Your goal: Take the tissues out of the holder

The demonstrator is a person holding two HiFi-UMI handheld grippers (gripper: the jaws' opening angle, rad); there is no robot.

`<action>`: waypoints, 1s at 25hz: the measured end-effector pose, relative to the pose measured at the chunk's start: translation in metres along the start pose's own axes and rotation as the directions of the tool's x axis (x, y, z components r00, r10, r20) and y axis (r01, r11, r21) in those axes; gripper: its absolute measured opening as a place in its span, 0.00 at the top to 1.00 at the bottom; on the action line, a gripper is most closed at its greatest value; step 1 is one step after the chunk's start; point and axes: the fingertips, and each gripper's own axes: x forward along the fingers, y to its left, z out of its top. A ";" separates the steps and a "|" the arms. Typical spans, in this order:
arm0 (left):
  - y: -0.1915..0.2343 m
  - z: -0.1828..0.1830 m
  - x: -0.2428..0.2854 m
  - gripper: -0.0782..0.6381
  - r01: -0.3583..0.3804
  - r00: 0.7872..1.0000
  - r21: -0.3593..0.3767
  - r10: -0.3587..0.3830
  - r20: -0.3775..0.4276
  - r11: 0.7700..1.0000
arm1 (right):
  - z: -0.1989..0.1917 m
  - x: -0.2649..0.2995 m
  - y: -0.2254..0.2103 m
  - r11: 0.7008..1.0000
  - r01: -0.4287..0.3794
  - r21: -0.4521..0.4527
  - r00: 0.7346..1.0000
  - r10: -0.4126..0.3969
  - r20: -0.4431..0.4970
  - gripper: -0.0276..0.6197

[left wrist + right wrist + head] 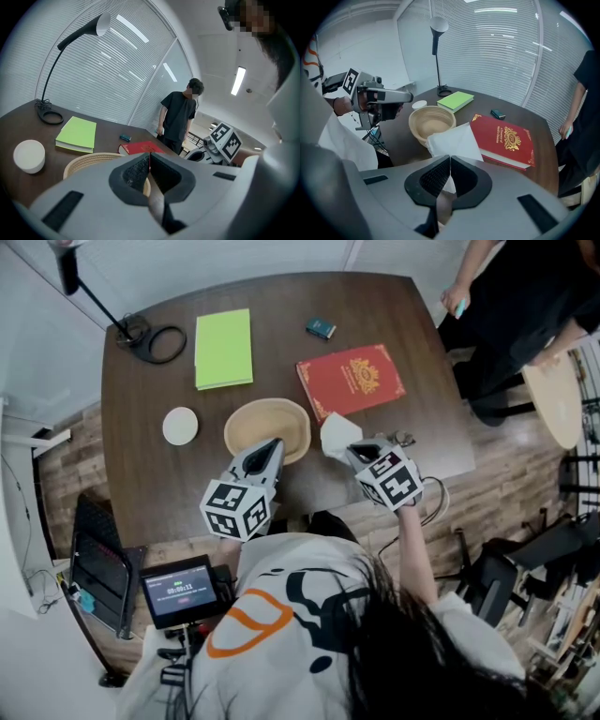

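Left gripper (149, 157): jaws closed together, nothing between them.
Dark wooden table (18, 129), carrying:
- black desk lamp (49, 115), base at the far left corner, arm arching up to the right;
- white round dish (29, 156), near the left edge;
- green book (76, 134), beyond the dish;
- woven bowl (91, 161), just past the jaws;
- red book (140, 147), behind the bowl;
- small teal item (124, 138), near the far edge.

Right gripper (224, 142): marker cube visible at right.
Person in dark shirt (179, 119), standing beyond the table.
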 end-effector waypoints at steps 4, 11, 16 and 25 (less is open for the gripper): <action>-0.007 -0.003 -0.001 0.89 -0.006 1.000 0.003 0.006 -0.002 1.000 | -0.006 0.003 0.001 1.000 0.003 -0.010 1.000 -0.003 -0.005 0.94; -0.001 -0.004 -0.002 0.89 -0.020 1.000 -0.001 0.020 -0.004 1.000 | -0.002 0.019 0.002 0.999 0.026 -0.023 1.000 -0.026 0.009 0.93; -0.001 -0.005 -0.002 0.89 -0.021 1.000 -0.001 0.021 -0.010 1.000 | -0.006 0.027 0.008 0.999 0.011 -0.038 1.000 -0.012 -0.020 0.93; 0.001 -0.007 -0.002 0.89 -0.030 0.999 -0.007 0.030 -0.017 1.000 | -0.004 0.030 0.012 0.999 -0.017 -0.030 1.000 0.017 0.002 0.90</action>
